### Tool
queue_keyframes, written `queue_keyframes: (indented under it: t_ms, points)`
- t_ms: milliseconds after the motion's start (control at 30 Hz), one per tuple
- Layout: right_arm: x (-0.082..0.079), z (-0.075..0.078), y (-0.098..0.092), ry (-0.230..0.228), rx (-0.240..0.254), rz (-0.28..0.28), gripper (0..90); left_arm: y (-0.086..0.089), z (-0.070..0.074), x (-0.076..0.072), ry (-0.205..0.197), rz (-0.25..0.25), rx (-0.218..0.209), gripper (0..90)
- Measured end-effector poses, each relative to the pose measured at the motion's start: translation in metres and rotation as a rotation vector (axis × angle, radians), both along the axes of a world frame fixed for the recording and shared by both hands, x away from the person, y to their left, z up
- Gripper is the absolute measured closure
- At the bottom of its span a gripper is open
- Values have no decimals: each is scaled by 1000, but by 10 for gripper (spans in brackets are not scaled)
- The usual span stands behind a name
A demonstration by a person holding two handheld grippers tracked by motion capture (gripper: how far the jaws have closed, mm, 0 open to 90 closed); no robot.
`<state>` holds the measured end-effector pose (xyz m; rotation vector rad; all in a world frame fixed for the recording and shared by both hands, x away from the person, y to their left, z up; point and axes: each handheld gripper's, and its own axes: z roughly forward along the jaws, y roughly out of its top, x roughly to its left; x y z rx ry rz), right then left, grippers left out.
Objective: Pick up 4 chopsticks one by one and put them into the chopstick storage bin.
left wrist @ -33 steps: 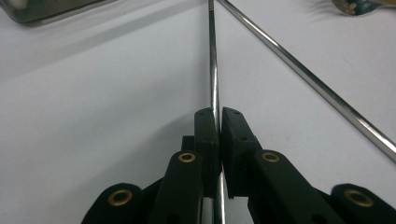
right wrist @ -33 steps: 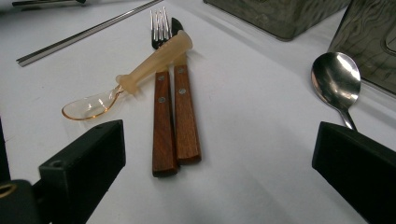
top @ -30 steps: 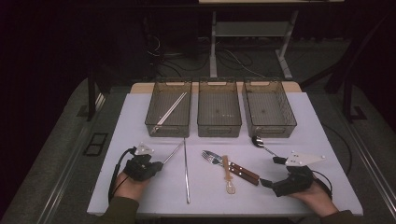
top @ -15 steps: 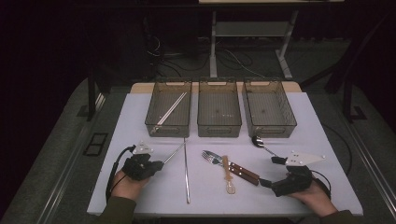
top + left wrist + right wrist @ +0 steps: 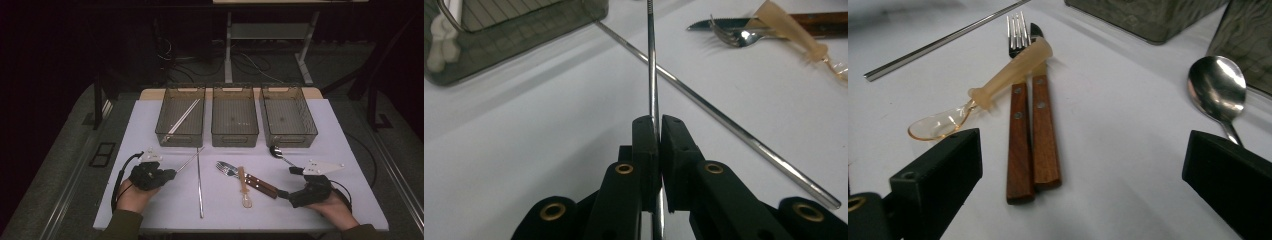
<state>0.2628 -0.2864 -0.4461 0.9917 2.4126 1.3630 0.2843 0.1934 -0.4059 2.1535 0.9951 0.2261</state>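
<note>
My left gripper (image 5: 172,173) (image 5: 659,122) is shut on a thin metal chopstick (image 5: 189,161) (image 5: 652,70), which points away toward the left bin. A second metal chopstick (image 5: 199,182) (image 5: 724,125) lies flat on the white table and crosses beneath the held one. My right gripper (image 5: 290,183) (image 5: 1083,165) stands open, its jaws wide apart on either side of the wooden handles of a fork and knife (image 5: 256,183) (image 5: 1033,135). An amber plastic spoon (image 5: 243,186) (image 5: 998,85) lies across them. A metal spoon (image 5: 277,152) (image 5: 1218,85) rests near the right jaw.
Three dark see-through bins stand in a row at the back: the left bin (image 5: 181,141) holds a pair of white chopsticks (image 5: 184,115), then come the middle bin (image 5: 235,141) and the right bin (image 5: 291,141). The white table's front edge (image 5: 240,231) is close to both hands.
</note>
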Motion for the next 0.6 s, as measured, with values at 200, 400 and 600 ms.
queue_keyframes:
  t_ms: [200,400,600]
  points:
    - [3,2,-9,-13,8,-27,25,0,7,3,-10,-11,-35,850]
    - [3,1,-7,-6,-2,-18,25,-5,14,4,-24,-26,-57,850]
    - [2,1,-7,-7,-2,-19,25,-10,20,7,-41,-37,-74,850]
